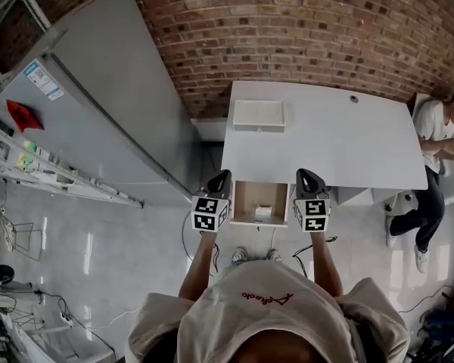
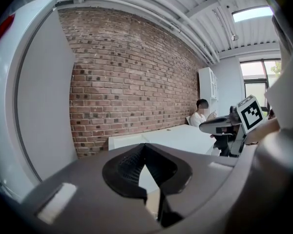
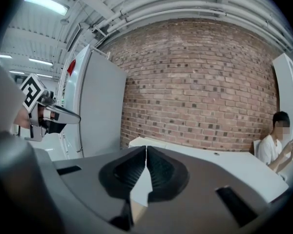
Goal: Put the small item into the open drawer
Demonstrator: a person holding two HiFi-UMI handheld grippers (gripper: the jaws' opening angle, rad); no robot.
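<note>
Left gripper (image 1: 220, 178) and right gripper (image 1: 309, 175) both have jaws pressed together on nothing, either side of the open drawer (image 1: 242, 195), where the small white item (image 1: 262, 211) already lies; probably light and stiff, best pinched across its narrow sides.

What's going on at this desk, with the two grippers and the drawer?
A person stands at a white desk with a gripper in each hand. The left gripper and the right gripper hover on either side of the open drawer, both with jaws shut and nothing between them. A small white item lies inside the drawer, so the placing looks done. A white tray sits on the desk, and another person sits at its far end.
</note>
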